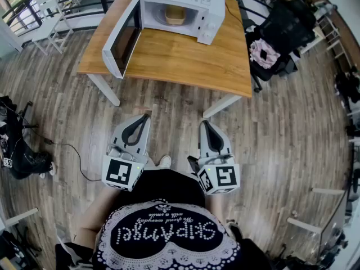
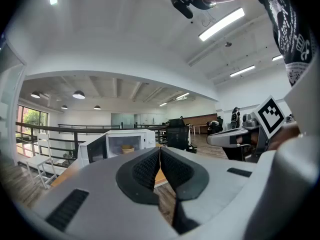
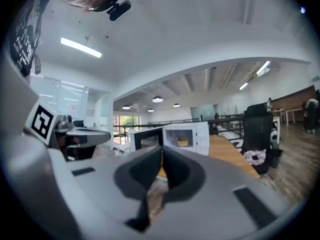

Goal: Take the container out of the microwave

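We hold both grippers low over the wooden floor (image 1: 281, 151), well short of the microwave (image 1: 180, 1), which stands on the wooden worktop (image 1: 185, 61). The microwave's door (image 1: 121, 41) is swung wide open on its left side, so its cavity faces us. The container (image 1: 175, 14), a pale tan tub, sits inside that cavity on its floor, with neither gripper touching it. The left gripper (image 1: 147, 116) points level toward the microwave's open front. Its jaws are pressed together with nothing between them. The right gripper (image 1: 204, 122) is beside it, aimed at the microwave's control side and tipped only slightly downward. Its jaws also meet at the tips and are empty. Both pairs of jaws are well apart from the container, with the near edge of the worktop and a stretch of floor lying between them and the microwave. In each gripper view the container shows small and far off inside the microwave, just above the closed jaw tips. A black chair (image 1: 284, 24) holding a pink cloth stands to the right of the microwave, off the worktop.
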`<act>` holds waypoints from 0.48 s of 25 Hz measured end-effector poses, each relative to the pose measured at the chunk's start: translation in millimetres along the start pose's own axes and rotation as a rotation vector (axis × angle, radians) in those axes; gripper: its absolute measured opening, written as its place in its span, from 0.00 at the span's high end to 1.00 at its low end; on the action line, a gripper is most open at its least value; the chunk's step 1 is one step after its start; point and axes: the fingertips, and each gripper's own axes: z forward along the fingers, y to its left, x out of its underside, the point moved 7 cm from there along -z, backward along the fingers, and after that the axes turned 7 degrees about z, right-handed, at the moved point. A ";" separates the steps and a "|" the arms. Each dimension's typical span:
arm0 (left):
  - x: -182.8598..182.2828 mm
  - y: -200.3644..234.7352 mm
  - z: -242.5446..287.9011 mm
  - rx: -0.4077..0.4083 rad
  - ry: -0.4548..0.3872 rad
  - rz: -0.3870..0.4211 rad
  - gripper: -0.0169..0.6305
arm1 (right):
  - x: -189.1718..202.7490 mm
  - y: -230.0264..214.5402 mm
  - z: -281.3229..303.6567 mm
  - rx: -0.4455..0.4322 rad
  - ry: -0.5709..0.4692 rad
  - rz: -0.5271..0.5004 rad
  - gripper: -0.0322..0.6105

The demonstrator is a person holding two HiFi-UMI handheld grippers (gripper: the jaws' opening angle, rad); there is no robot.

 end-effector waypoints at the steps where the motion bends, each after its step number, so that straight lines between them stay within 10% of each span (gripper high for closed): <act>1: -0.8 -0.4 0.0 0.001 -0.002 0.004 0.93 | -0.4 0.1 -0.1 -0.001 0.000 -0.001 0.90; 12: -3.9 -6.4 1.6 0.002 -0.015 0.014 0.93 | -0.9 -4.1 -3.2 -0.003 0.013 -0.023 0.90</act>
